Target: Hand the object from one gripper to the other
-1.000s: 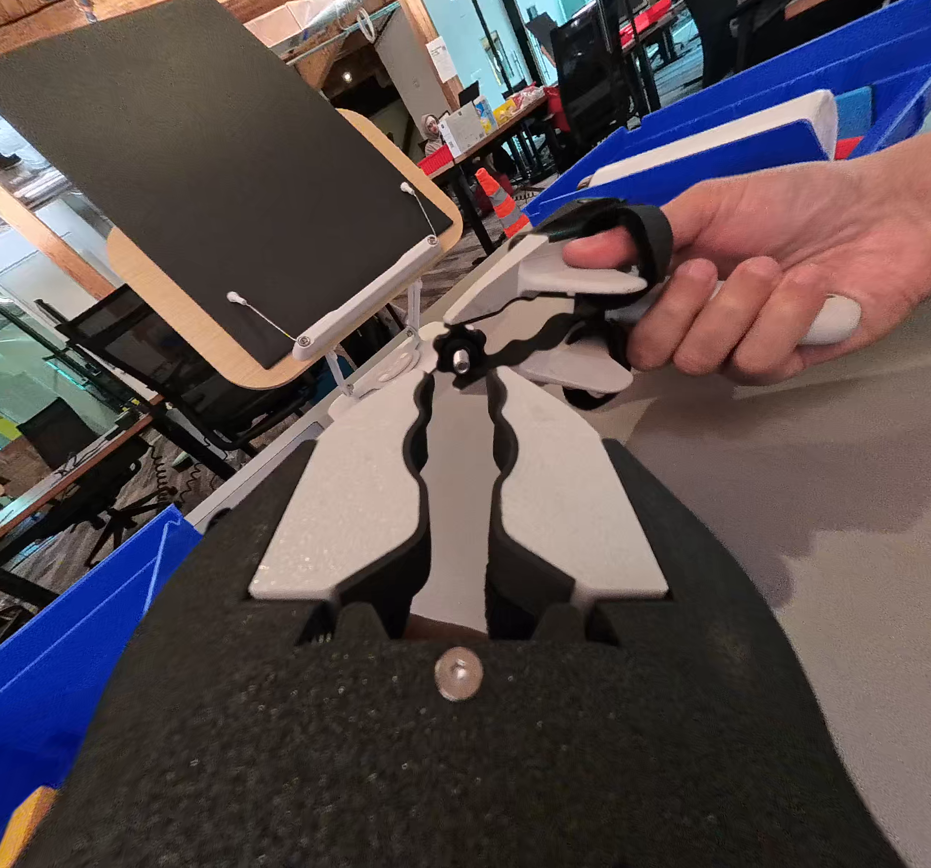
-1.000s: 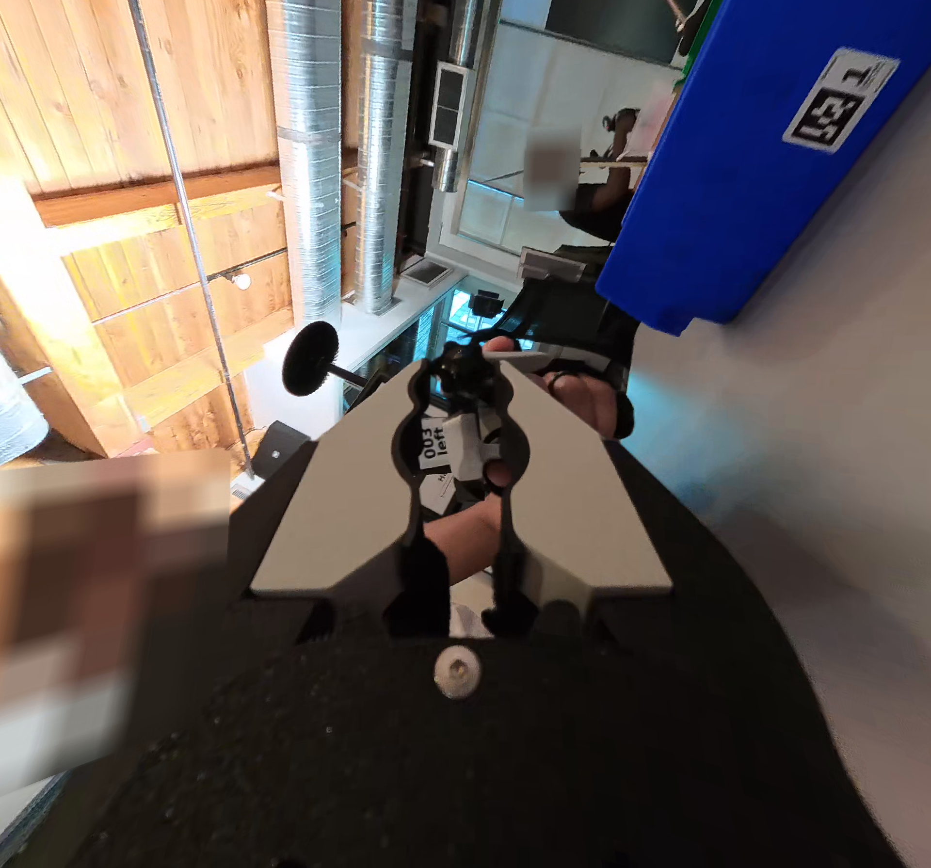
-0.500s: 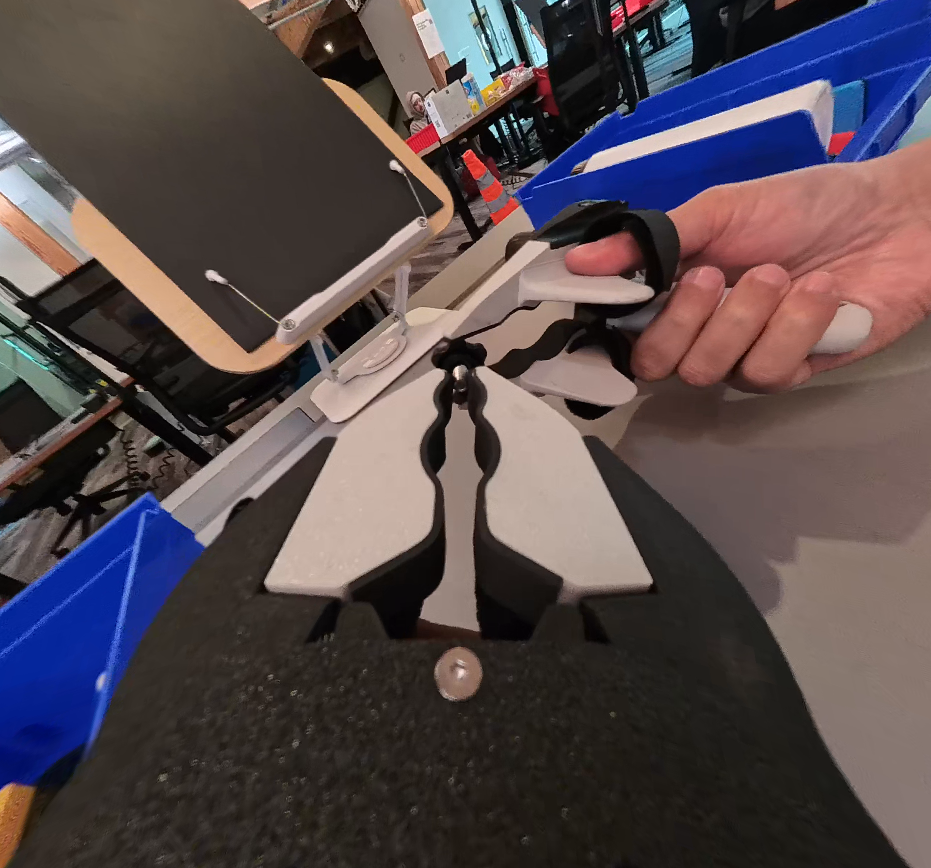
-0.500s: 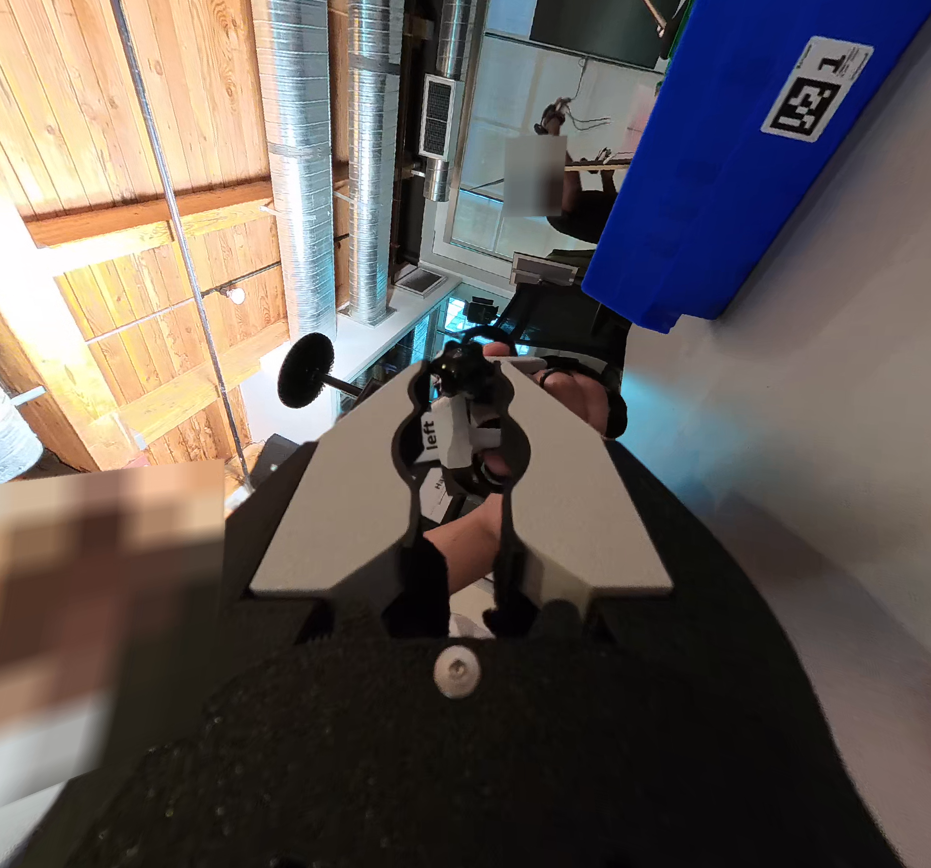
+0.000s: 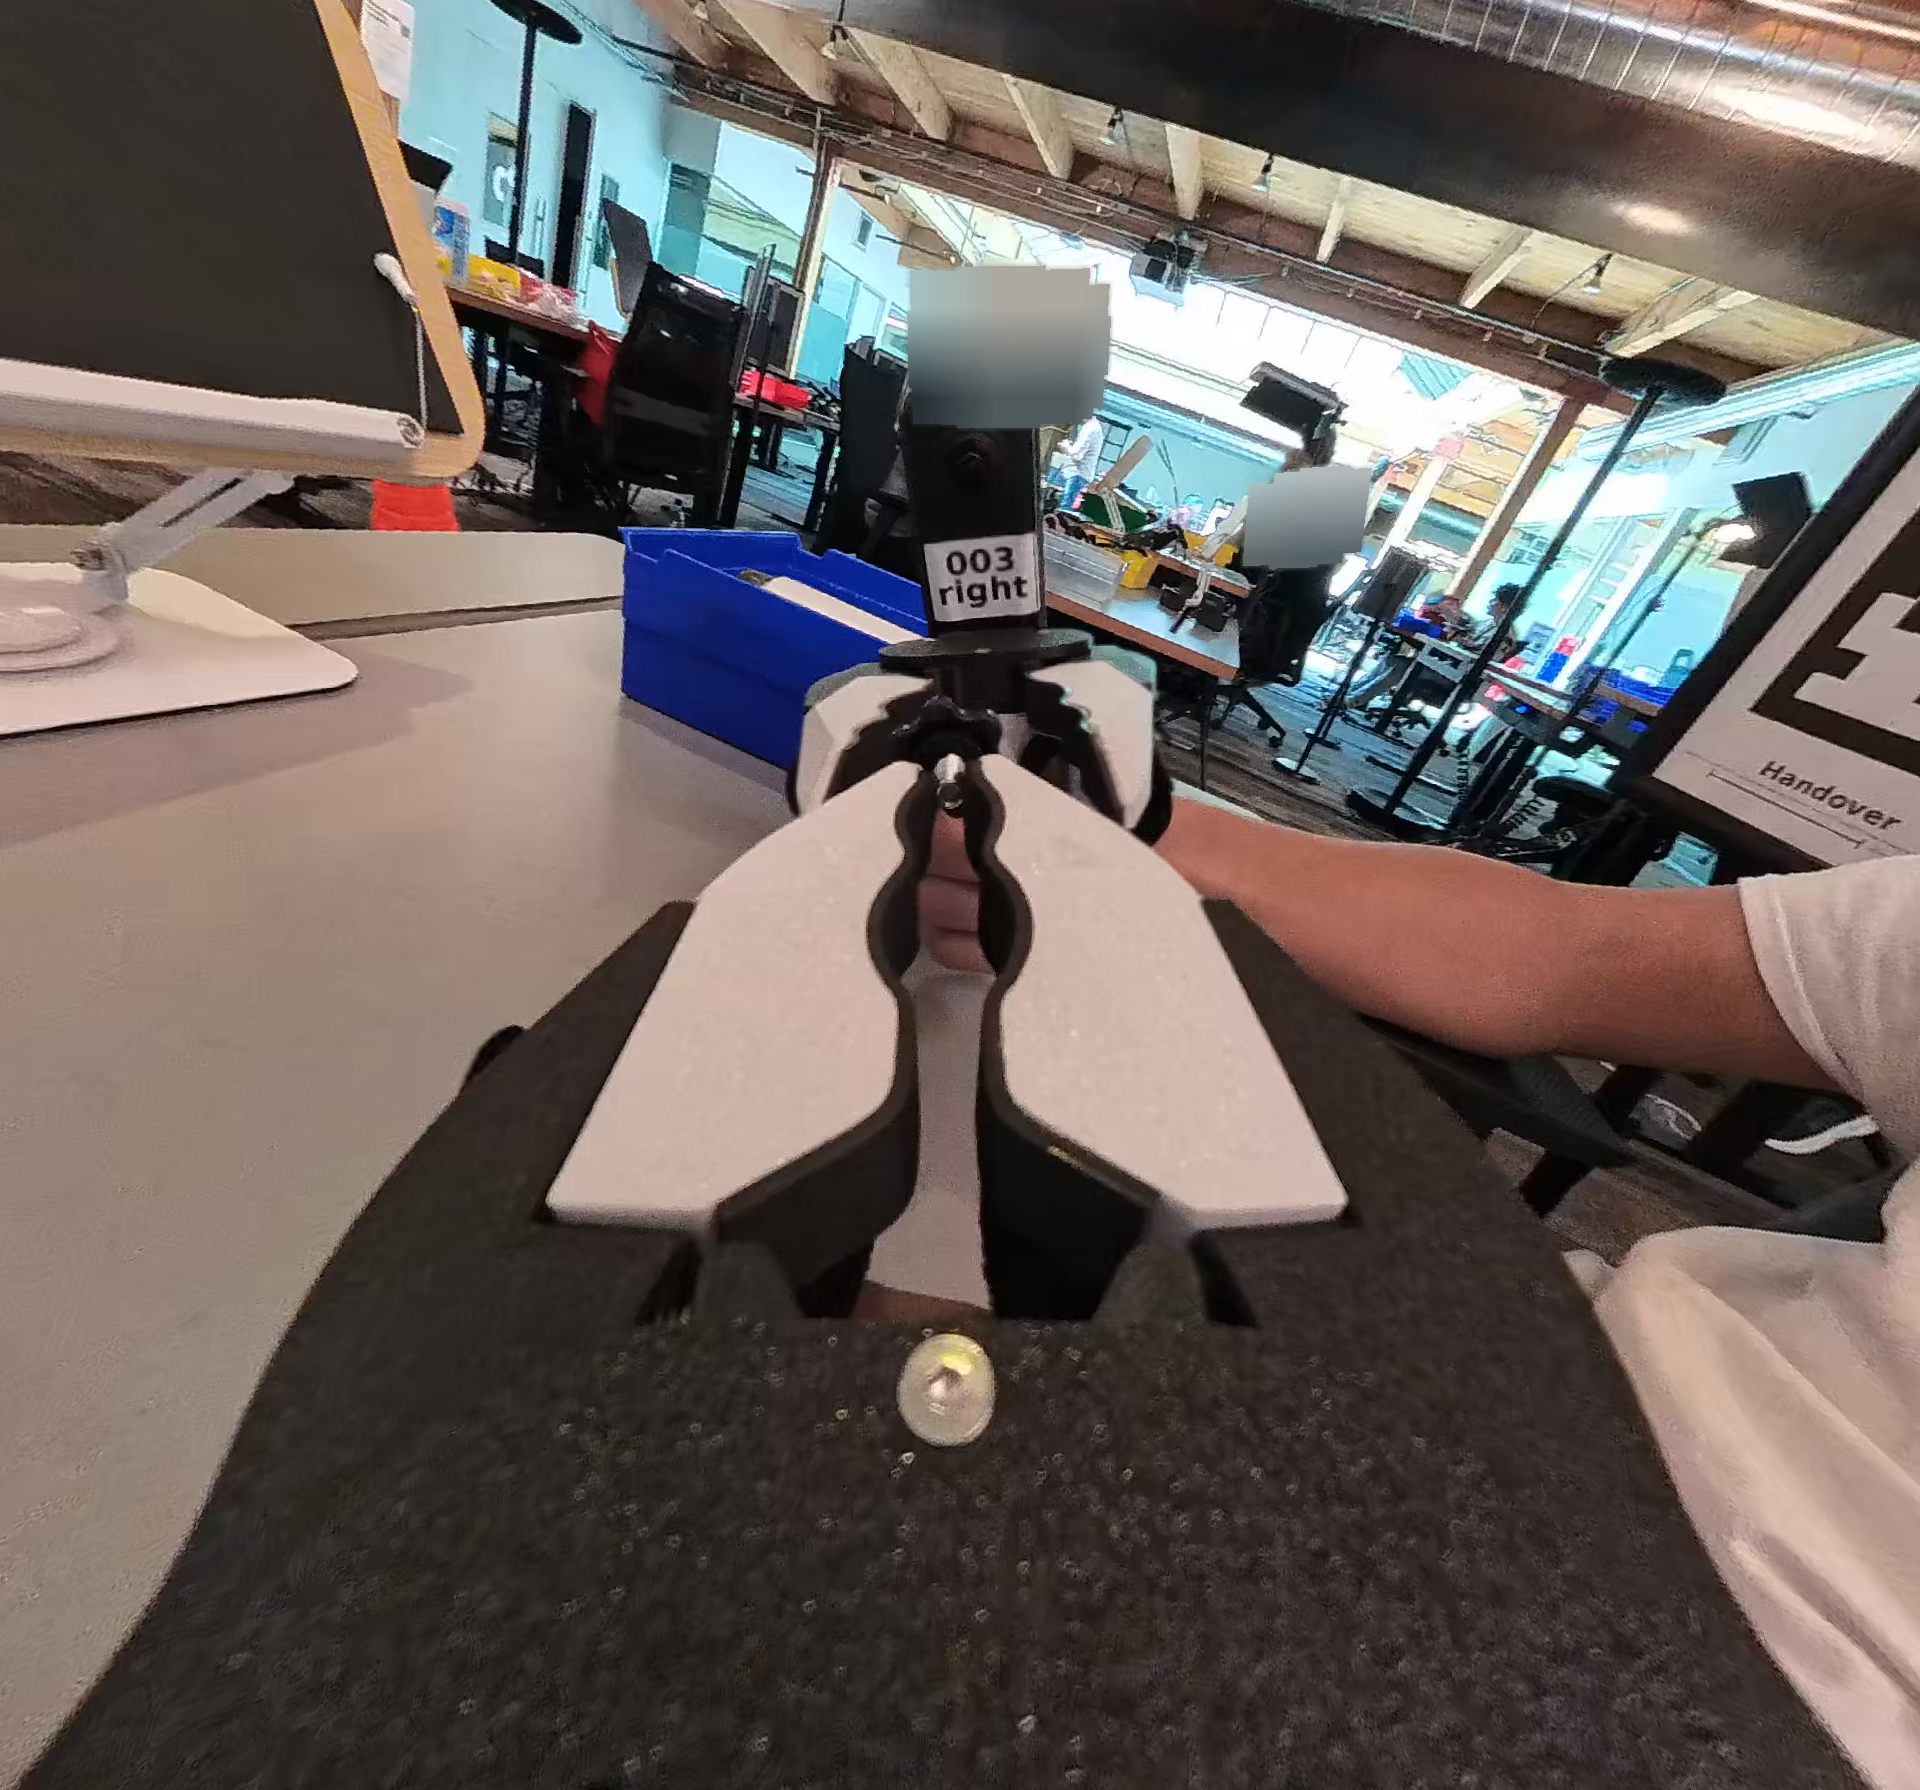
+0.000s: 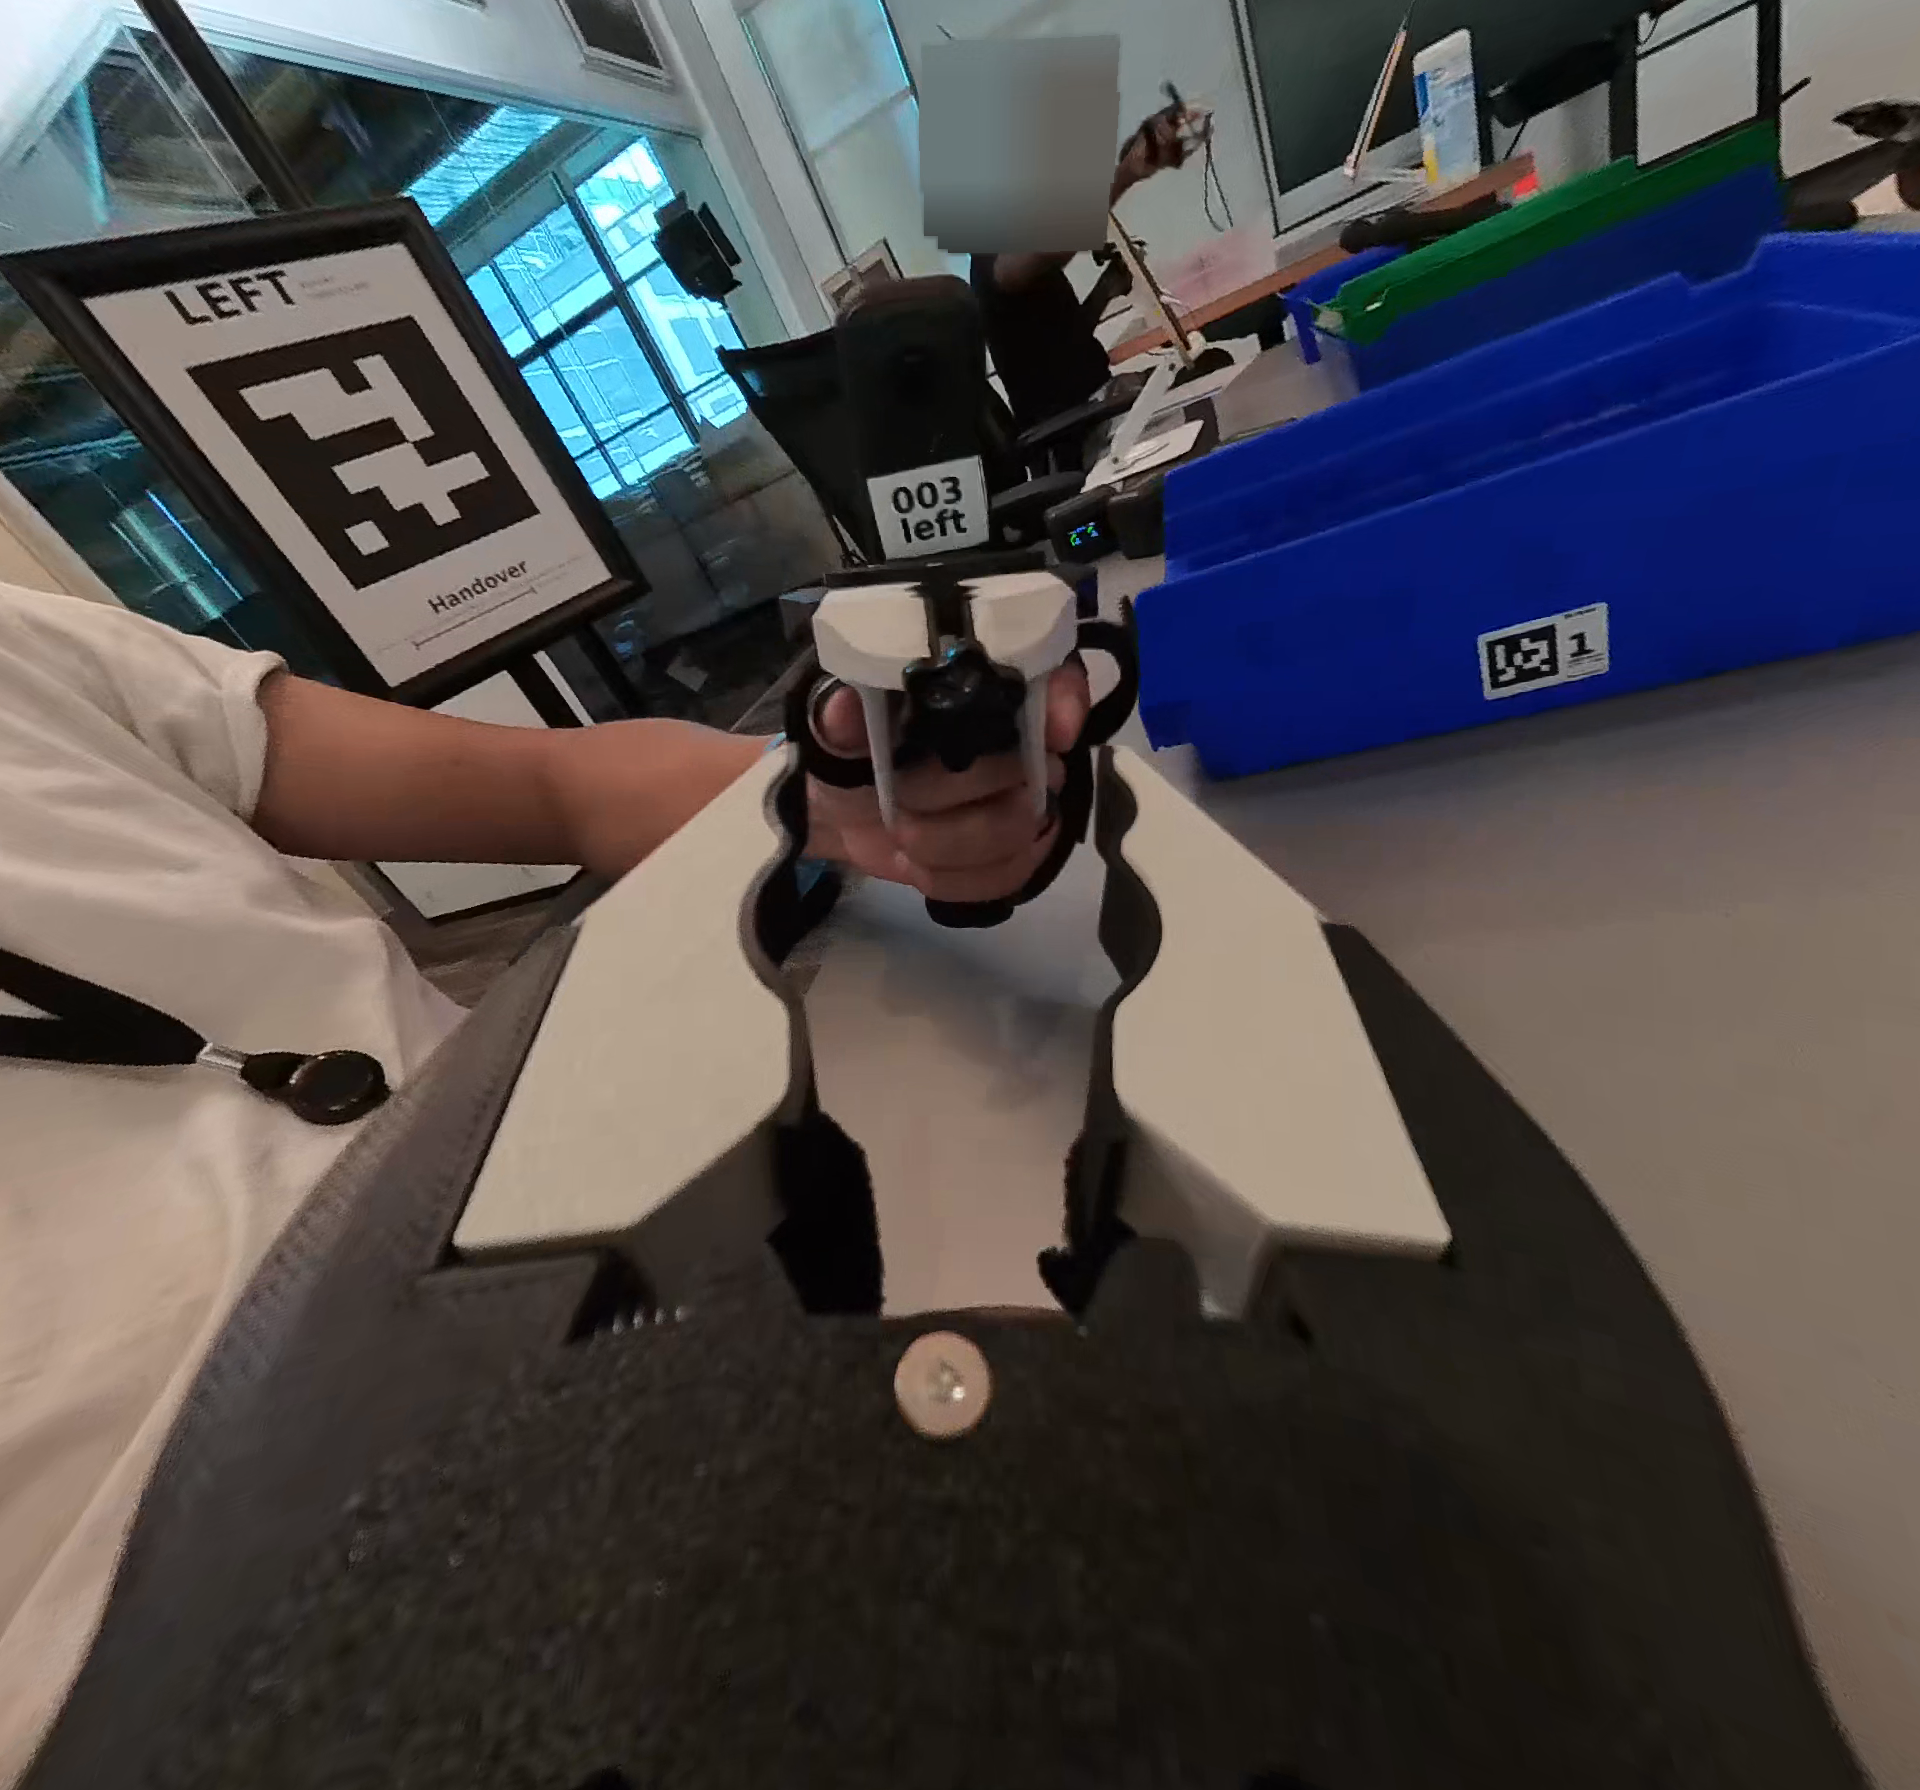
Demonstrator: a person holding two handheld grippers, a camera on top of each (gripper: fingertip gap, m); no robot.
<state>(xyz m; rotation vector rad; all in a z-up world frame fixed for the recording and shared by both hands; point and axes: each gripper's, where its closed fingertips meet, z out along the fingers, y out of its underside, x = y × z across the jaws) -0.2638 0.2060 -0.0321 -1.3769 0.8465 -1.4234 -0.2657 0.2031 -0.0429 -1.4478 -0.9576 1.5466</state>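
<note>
The left gripper (image 5: 951, 795) pinches the black knob (image 5: 943, 772) at frame centre. The right gripper (image 6: 945, 784) is spread wide, empty. Handover looks done; only parting remains.

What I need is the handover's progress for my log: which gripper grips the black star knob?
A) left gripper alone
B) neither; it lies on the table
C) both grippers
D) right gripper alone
A: the left gripper is shut on the screw of the black star knob, while the right gripper is wide open and does not touch it.
</note>
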